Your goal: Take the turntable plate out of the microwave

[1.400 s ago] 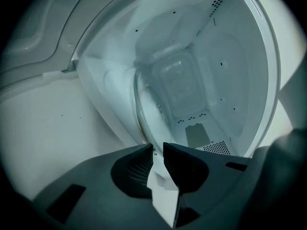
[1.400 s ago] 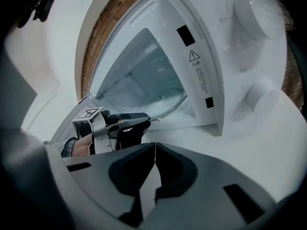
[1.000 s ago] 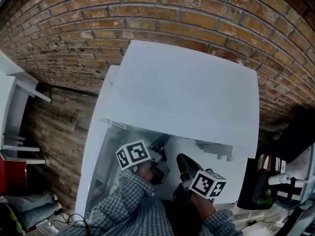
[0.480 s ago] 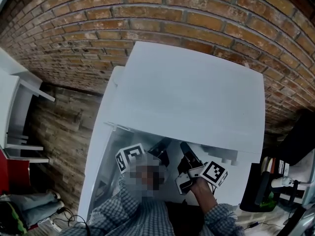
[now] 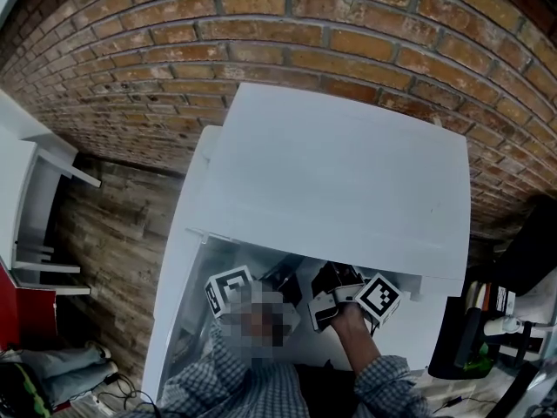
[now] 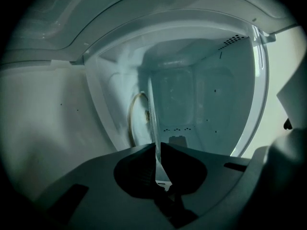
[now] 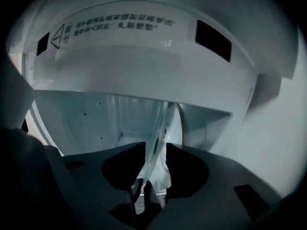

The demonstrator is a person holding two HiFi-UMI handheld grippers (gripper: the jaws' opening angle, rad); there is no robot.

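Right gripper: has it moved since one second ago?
Yes, the right gripper moved up, toward the microwave; its jaws are opening with the turntable plate between them.

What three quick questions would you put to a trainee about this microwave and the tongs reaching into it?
1. True or false: the left tongs are shut on the edge of the glass turntable plate.
2. What is the wall behind the microwave built of?
3. What colour is the microwave: A black, B white, C red?
Key: 1 true; 2 brick; 3 B.
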